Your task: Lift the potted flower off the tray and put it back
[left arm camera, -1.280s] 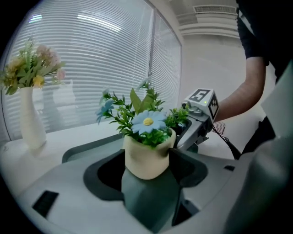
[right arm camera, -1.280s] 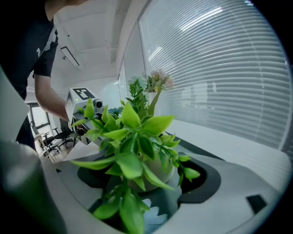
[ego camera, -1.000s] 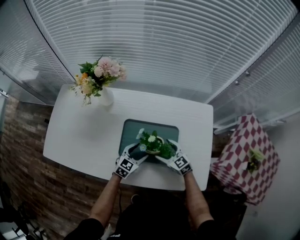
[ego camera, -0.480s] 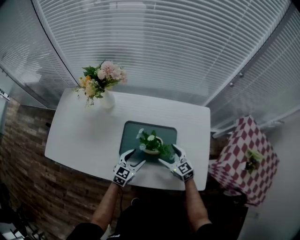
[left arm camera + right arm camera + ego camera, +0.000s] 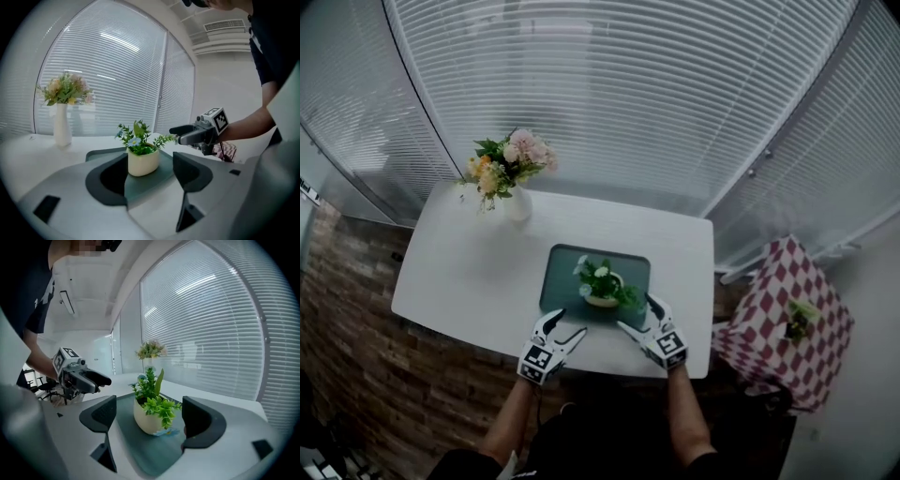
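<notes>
Under the potted flower (image 5: 602,289), only head view shows whole tray (image 5: 562,270).

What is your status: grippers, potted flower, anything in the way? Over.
Left gripper and right gripper: jaws apart, empty. Potted flower upright on the tray, untouched. Nothing in the way; flower vase stands well apart.

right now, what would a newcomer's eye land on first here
The potted flower on the green tray, centre of the white table, draws the eye first. At the near edge the left hand-held gripper and right hand-held gripper flank it, open and empty. A vase of pink flowers stands at the far left corner.
</notes>
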`<state>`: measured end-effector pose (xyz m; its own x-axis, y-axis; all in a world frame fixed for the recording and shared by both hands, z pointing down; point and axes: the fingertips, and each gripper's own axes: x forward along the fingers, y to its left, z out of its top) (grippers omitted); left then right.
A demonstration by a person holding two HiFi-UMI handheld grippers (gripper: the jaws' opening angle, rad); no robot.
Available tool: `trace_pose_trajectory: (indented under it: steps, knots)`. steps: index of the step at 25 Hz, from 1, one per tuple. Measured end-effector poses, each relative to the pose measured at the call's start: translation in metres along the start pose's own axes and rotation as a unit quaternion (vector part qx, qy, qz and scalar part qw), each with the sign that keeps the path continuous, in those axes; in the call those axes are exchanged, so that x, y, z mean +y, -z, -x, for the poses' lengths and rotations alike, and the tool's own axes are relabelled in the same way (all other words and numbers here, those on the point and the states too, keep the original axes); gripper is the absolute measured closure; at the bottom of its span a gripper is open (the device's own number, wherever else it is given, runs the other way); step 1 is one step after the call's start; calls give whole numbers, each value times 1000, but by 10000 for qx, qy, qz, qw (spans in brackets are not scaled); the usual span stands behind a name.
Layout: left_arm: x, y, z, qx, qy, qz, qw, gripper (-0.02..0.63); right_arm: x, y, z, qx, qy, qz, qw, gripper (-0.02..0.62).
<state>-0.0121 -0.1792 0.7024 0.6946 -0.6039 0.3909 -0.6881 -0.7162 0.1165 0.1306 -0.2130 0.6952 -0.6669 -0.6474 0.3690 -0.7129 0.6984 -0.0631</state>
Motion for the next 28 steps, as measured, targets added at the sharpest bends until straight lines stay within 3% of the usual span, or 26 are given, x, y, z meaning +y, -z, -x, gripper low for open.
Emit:
trace_pose_trajectory:
  steps: [4,15,18,28]
  knots:
    - [-5,-13,14,-155,-36,-106,9998,313,8,-1,13,164,55,288,9994,195]
    - [-21,-42,68,-472,-112,-232,9986,313,60,-29,48,-46,306,572,9979,195]
    - [-31,-50,83,-614,-104,-335,9975,313,75,-42,60,-304,388,550,9973,195]
    - [-72,-50,141,-909,-20,-490,9947,313,138,-45,106,-421,580,653,9953,195]
